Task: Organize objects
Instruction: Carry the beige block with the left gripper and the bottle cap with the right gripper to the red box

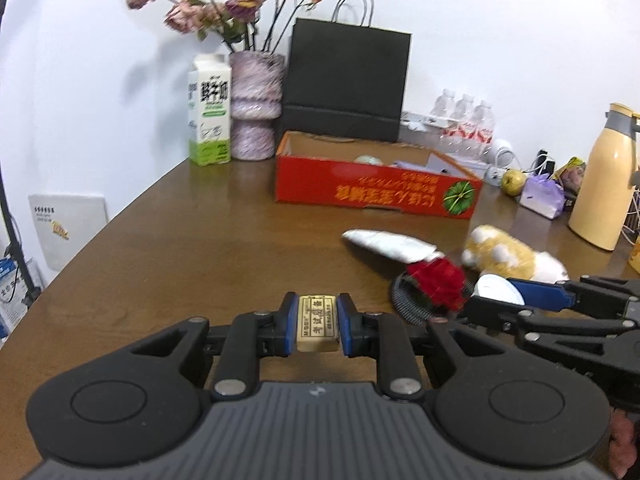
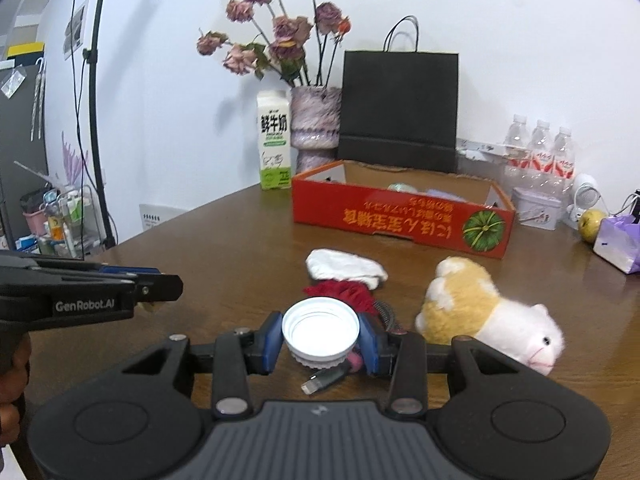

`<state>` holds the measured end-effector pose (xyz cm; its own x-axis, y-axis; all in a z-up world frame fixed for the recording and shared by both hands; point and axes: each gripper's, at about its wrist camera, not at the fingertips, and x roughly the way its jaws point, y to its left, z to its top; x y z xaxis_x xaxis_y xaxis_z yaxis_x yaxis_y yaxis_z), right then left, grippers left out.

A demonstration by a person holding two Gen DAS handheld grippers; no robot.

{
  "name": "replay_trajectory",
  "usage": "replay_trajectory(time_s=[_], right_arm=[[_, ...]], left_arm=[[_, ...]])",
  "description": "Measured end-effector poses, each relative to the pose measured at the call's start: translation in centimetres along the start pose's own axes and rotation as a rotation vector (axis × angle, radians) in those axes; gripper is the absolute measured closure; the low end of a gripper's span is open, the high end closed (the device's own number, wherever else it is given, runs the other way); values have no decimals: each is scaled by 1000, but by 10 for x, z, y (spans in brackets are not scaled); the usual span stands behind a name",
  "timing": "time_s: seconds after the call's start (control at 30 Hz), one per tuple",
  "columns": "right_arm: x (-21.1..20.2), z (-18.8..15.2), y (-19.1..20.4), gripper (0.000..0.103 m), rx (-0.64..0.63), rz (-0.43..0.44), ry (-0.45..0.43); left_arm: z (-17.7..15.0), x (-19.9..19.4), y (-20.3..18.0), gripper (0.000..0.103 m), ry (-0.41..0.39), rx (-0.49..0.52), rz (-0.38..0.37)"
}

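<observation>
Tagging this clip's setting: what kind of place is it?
Probably a lived-in home or small office room: a brown wooden table against a white wall, holding a vase of dried roses, a milk carton and a plush toy.

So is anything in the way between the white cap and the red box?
Nothing blocks it. The cap sits in the right hand-held gripper; the sock and red yarn lie low on the table before the box, easy to pass over.
</observation>
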<state>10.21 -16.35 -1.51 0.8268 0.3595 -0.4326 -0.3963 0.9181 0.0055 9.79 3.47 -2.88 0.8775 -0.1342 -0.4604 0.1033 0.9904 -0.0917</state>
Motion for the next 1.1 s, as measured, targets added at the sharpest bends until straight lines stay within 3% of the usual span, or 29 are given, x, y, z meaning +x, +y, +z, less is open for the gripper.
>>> replay_trajectory(time_s=[0.4, 1.1], right_arm=[[-6, 24, -26, 64, 4, -21, -88], [26, 80, -64, 64, -7, -44, -136]], left_arm=[[36, 10, -34, 82, -43, 3, -30], [106, 50, -54, 82, -109, -37, -23]])
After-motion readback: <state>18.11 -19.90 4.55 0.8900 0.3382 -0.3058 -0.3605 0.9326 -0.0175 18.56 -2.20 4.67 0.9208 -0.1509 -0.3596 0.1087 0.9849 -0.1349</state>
